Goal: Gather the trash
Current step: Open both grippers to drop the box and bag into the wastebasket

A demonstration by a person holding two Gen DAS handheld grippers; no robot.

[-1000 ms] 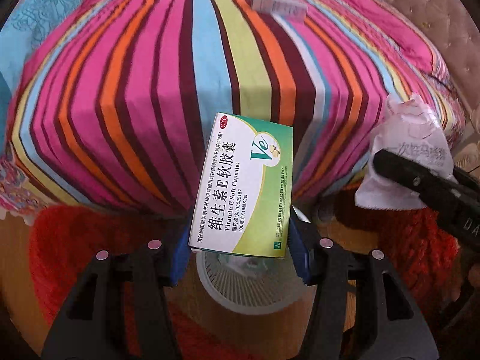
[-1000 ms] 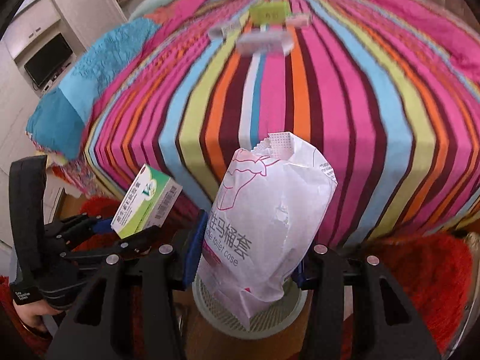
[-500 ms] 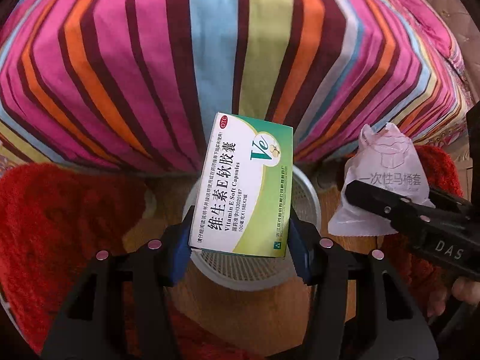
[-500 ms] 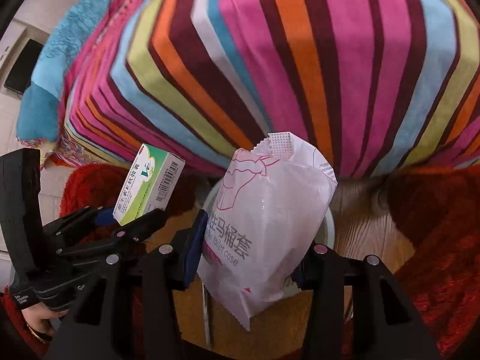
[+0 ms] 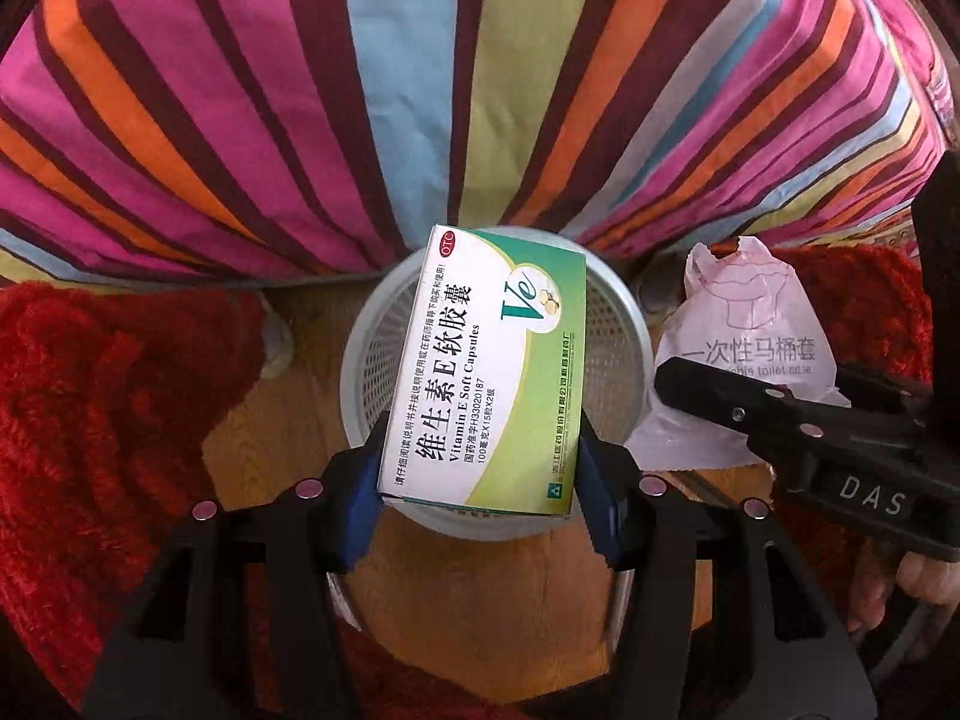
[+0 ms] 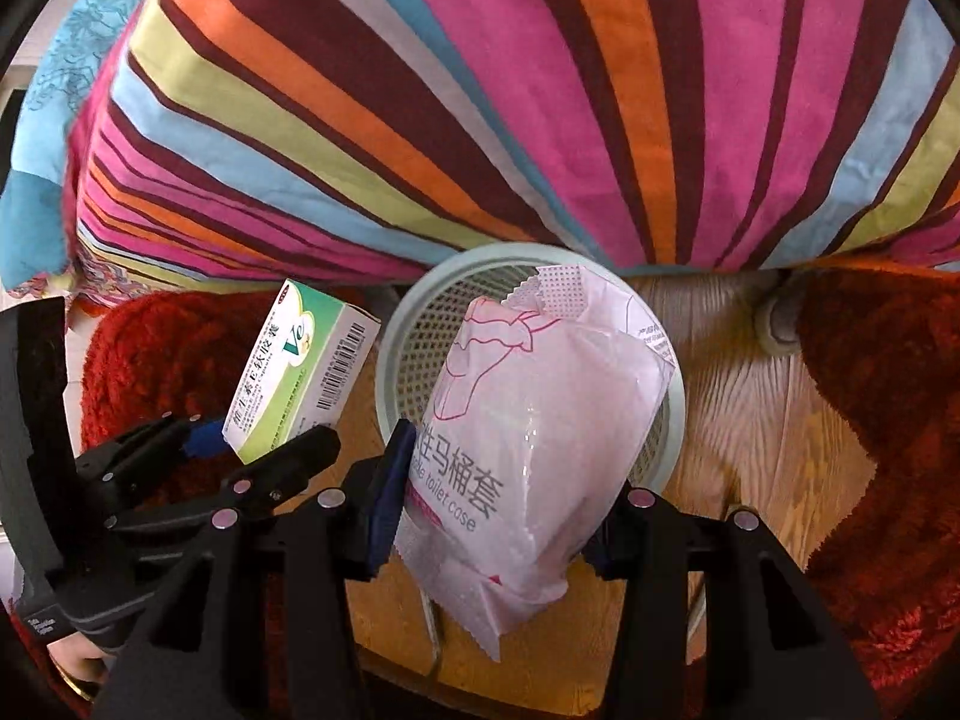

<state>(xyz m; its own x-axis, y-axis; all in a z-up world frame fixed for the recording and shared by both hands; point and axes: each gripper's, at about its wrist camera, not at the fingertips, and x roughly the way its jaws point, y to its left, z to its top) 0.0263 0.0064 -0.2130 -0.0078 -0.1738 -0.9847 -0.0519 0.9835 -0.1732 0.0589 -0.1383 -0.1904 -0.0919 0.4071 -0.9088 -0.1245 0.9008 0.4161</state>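
left wrist view: left tool [image 5: 480, 474] clamped on the box [image 5: 489, 372] directly over the basket [image 5: 618, 324]; at 3 o'clock, right tool [image 6: 501, 516] grips the packet [image 6: 534, 420], both poised for dropping.

A wooden plank floor [image 6: 750, 414] carries a round pale mesh plastic wastebasket [image 5: 384, 330], standing just beside a bed draped in a bright striped cover [image 5: 420, 90]. Shaggy red rugs [image 5: 102, 408] lie either side.

We have brought both tools down lower. Now the box [image 5: 489, 372] and the bag [image 6: 534, 420] hang right over the basket [image 5: 618, 324].
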